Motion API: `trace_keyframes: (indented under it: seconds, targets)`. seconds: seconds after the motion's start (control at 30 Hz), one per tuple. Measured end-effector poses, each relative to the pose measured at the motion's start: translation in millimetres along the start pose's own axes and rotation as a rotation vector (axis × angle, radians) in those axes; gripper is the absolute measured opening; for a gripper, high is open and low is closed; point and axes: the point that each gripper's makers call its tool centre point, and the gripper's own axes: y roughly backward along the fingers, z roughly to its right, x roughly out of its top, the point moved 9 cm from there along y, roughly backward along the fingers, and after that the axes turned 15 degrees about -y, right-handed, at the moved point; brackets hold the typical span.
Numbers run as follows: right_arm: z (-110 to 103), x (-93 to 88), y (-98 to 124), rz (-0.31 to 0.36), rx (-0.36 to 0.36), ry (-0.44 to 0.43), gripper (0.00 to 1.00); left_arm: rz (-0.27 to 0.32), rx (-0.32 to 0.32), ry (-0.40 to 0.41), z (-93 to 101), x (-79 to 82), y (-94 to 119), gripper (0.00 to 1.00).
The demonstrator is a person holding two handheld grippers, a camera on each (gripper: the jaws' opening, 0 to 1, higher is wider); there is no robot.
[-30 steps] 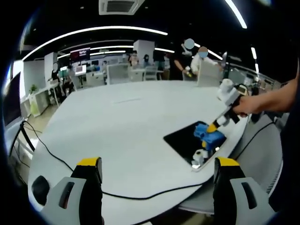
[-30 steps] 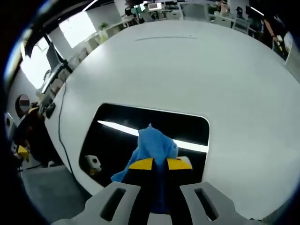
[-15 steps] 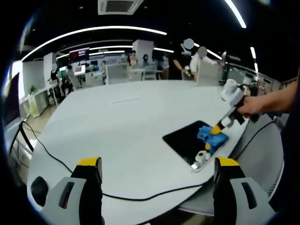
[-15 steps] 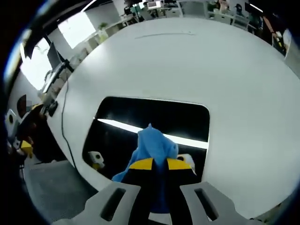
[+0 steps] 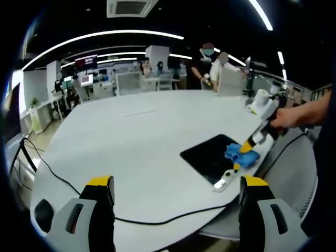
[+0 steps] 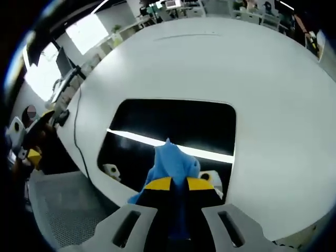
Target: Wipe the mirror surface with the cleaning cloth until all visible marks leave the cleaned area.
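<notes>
— Right gripper (image 6: pixel 178 184)?
— Jaws clamped on the blue cleaning cloth (image 6: pixel 173 164), pressing it onto the dark mirror (image 6: pixel 173 123), near its closer edge.
— And the left gripper (image 5: pixel 176 184)?
— Jaws spread wide, holding nothing, above the white table (image 5: pixel 131 142).
— Mirror's place?
— Flat near the table edge, bright strip reflected across it. Black cable (image 5: pixel 157 219) along the near side.

We stand in an open-plan office. Desks with monitors (image 5: pixel 86 79), chairs (image 5: pixel 168 81) and ceiling light strips (image 5: pixel 100 35) surround our white table (image 5: pixel 142 136).
</notes>
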Motion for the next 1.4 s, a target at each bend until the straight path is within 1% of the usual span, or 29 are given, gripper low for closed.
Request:
trace_keyframes:
  seconds: [0.1,0.3,0.37,0.47,0.67,0.73,1.0,1.3,1.4]
  targets:
    - [1,-3.5,1,-0.004,0.003,-0.004,0.04,0.003,0.003,0.003,0.0,2.0,1,1.00]
    - [1,-7.3,3,-0.011,0.006,-0.008,0.04,0.005,0.010,0.010,-2.5,0.6,2,1.00]
    - [1,-8.5,3,-0.016,0.006,-0.011,0.04,0.012,0.010,0.021,-1.9,2.1,2,1.00]
    - [0,-12.2,5,-0.040,0.009,-0.014,0.04,0.019,0.012,0.016,-2.3,2.8,2,1.00]
    - [1,-16.3,7,-0.046,0.015,-0.025,0.04,0.020,0.010,0.030,-1.7,3.9,1,1.00]
    - [1,-17.6,8,-0.061,0.016,-0.034,0.04,0.019,0.009,0.031,-1.4,3.6,0,1.00]
    - [2,-17.6,7,-0.050,0.024,-0.028,0.04,0.015,0.001,0.034,-0.9,3.8,-3,1.00]
    - [4,-16.3,8,-0.049,0.038,-0.054,0.04,0.009,-0.001,0.039,1.3,3.6,-3,1.00]
    - [4,-16.5,9,-0.050,0.035,-0.041,0.04,0.007,0.003,0.042,0.7,2.4,-2,1.00]
